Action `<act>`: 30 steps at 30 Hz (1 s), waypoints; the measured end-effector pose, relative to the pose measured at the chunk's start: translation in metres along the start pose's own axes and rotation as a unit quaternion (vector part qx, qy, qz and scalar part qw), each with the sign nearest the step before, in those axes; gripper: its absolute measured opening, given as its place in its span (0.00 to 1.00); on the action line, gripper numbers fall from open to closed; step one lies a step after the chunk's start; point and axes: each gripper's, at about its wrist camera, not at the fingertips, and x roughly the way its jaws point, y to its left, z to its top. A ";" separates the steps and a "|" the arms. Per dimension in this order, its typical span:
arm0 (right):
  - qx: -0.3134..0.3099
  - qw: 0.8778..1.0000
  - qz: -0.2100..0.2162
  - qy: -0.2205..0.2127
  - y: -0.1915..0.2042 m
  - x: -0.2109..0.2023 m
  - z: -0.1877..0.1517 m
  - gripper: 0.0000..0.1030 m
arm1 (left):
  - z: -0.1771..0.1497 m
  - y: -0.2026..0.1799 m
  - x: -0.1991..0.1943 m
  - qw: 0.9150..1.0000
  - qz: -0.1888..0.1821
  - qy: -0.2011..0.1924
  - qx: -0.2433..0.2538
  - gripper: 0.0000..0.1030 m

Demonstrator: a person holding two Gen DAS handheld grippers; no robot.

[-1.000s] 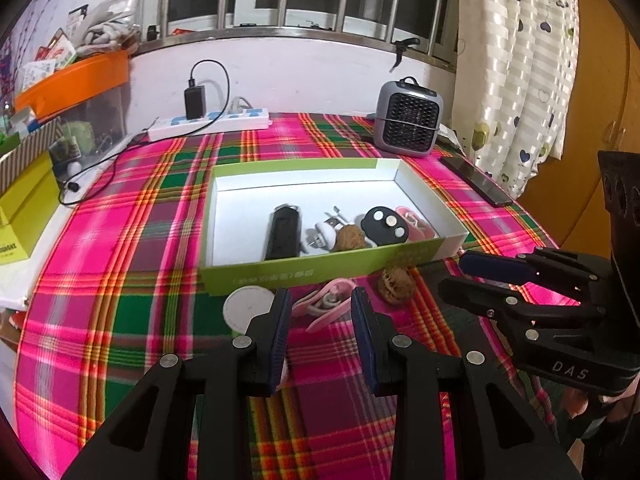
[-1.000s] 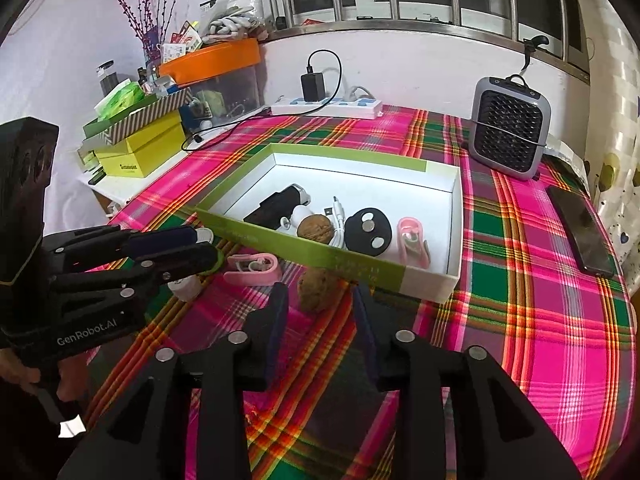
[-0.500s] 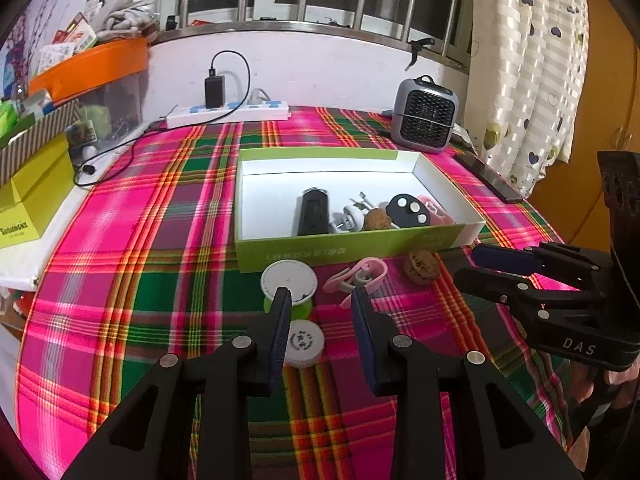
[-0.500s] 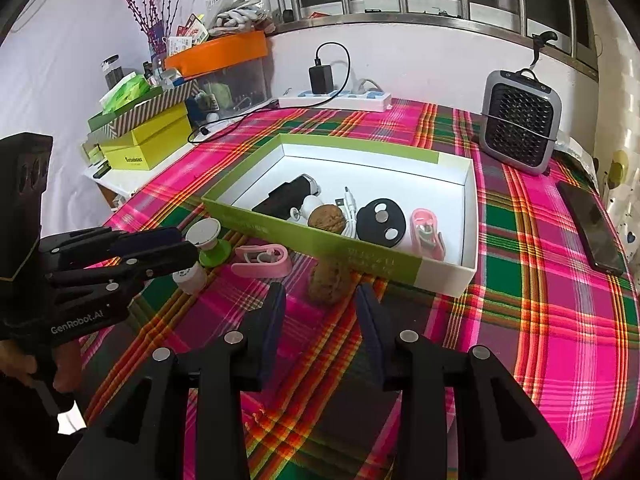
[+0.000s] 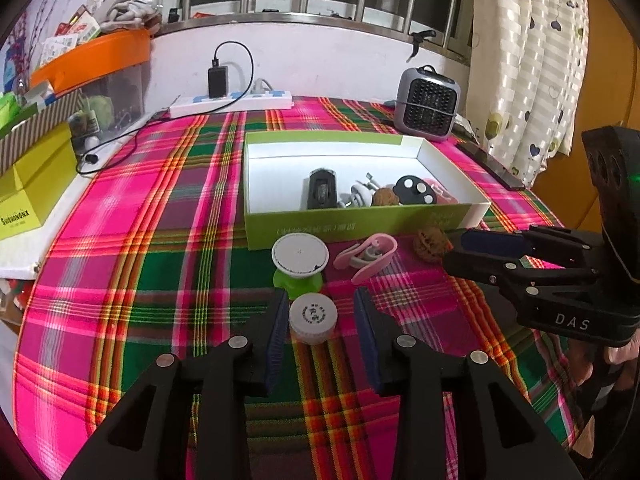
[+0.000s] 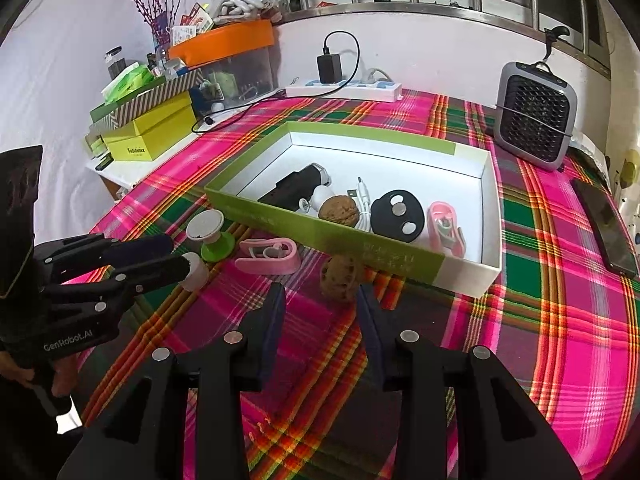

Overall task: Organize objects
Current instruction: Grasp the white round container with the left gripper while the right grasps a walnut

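Observation:
A green-rimmed white box (image 5: 360, 224) (image 6: 490, 216) on the plaid tablecloth holds a black device (image 5: 320, 192), a walnut (image 6: 339, 210), a black two-button fob (image 6: 396, 214), a pink clip (image 6: 444, 226) and a white cable. In front of it lie a white bottle cap (image 5: 313, 318), a white-and-green suction disc (image 5: 299, 264), a pink clip (image 5: 366, 256) and a walnut (image 6: 340, 278). My left gripper (image 5: 320, 326) is open around the cap. My right gripper (image 6: 320, 316) is open just short of the loose walnut.
A grey mini heater (image 5: 427, 103) stands at the back right, a power strip (image 5: 230, 104) with a charger by the wall, a black phone (image 6: 606, 226) on the right edge. Yellow and striped boxes (image 6: 152, 124) and an orange bin (image 5: 92, 62) crowd the left.
My left gripper has pulled back toward me, and the suction disc and the white cap have come into view, the cap now between its fingers. The right gripper has backed off slightly.

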 end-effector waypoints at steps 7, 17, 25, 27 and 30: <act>0.004 1.000 -0.006 0.012 -0.002 0.013 0.002 0.39 | -0.003 0.000 0.009 1.000 0.002 0.012 -0.002 0.32; 0.012 1.000 -0.017 0.021 -0.008 0.025 0.008 0.39 | -0.003 0.001 0.015 1.000 0.004 0.030 -0.005 0.32; 0.012 0.999 -0.017 0.024 -0.010 0.029 0.010 0.31 | -0.003 0.000 0.018 0.999 0.005 0.038 -0.004 0.26; 0.012 1.000 -0.019 0.022 -0.010 0.028 0.010 0.30 | -0.004 0.000 0.018 0.999 0.005 0.038 -0.003 0.25; 0.010 1.000 -0.019 0.022 -0.009 0.027 0.009 0.30 | -0.004 0.000 0.017 0.999 0.006 0.038 -0.002 0.25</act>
